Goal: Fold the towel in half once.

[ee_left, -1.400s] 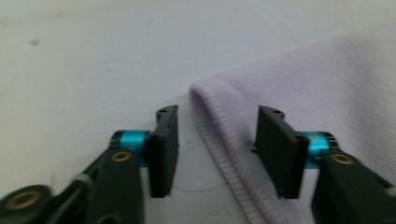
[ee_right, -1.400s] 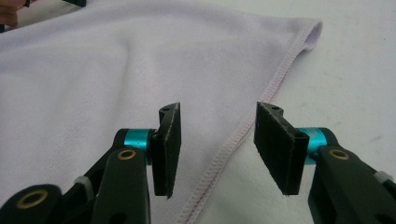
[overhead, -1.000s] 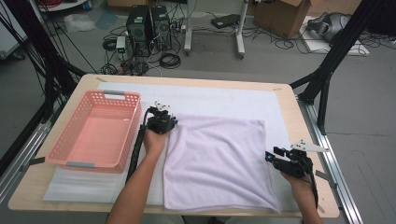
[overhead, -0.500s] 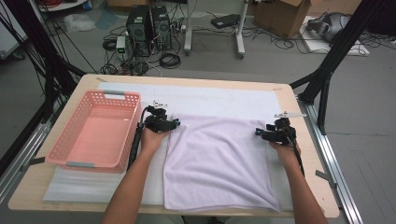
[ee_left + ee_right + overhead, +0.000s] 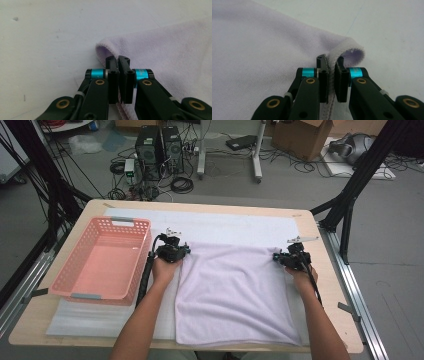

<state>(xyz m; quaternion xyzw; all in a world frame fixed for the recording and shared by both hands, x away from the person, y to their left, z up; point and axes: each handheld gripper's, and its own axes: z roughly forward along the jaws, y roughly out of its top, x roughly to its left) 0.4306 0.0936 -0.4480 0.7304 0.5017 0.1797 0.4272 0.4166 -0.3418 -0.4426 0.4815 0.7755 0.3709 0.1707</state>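
I see the lilac towel [image 5: 235,295] lying flat in the lower middle of the high view, on the white mat [image 5: 225,225] that covers the worktop [image 5: 320,285]. My left gripper [image 5: 172,251] is at the towel's upper left corner. Its fingers [image 5: 112,75] have just been closing and now pinch the hem of that corner. My right gripper [image 5: 291,257] is at the upper right corner, and its fingers [image 5: 323,75] have also just been closing; they pinch the folded hem between them. The pink basket [image 5: 75,280] stands at the left of the frame, just beside the left forearm [image 5: 142,320], apart from the towel.
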